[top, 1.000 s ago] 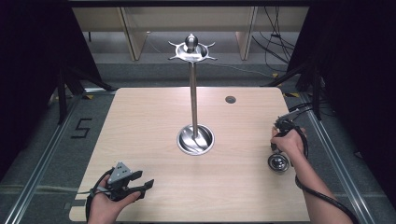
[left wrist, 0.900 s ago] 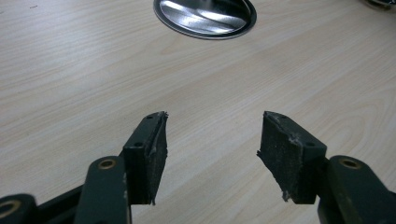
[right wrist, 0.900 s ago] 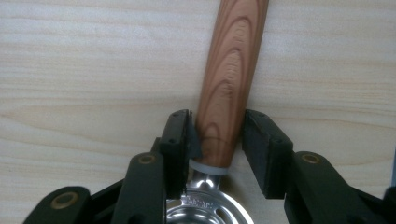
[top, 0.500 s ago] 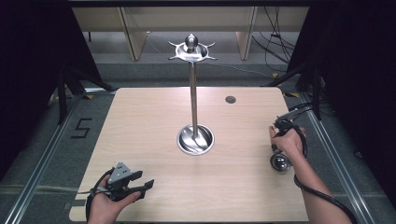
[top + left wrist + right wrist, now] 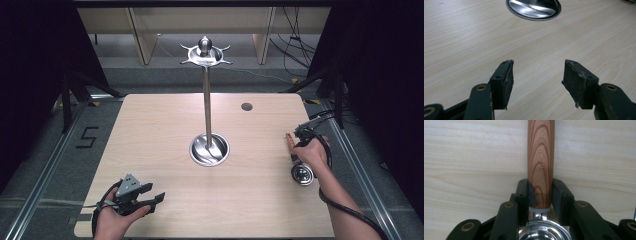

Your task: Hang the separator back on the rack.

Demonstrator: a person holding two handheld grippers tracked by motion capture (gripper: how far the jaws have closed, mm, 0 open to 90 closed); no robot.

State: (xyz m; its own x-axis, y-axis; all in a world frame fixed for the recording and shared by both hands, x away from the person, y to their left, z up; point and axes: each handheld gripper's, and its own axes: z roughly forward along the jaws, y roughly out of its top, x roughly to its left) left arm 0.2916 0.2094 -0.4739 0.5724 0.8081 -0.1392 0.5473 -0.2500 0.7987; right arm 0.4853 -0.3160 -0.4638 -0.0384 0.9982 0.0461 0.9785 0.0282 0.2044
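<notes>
A utensil with a wooden handle [image 5: 541, 152] and a slotted metal head [image 5: 544, 232] lies flat on the table at the right. My right gripper [image 5: 540, 186] points down at it, jaws shut on the handle just above the metal collar. From above, the right gripper [image 5: 299, 159] sits under the person's hand, with the round metal head [image 5: 302, 174] on its near side. My left gripper [image 5: 157, 197] rests near the front left edge. Its jaws [image 5: 537, 72] stand open over bare wood with nothing between them.
A tall metal stand [image 5: 205, 100] rises from a round steel base [image 5: 209, 149] at the table's middle, with a crown of hooks [image 5: 205, 52] on top. A small dark hole [image 5: 246, 106] marks the light wooden table [image 5: 150, 130] at the back right.
The right hand and the utensil have shifted slightly to the right. The left gripper has stayed where it was.
</notes>
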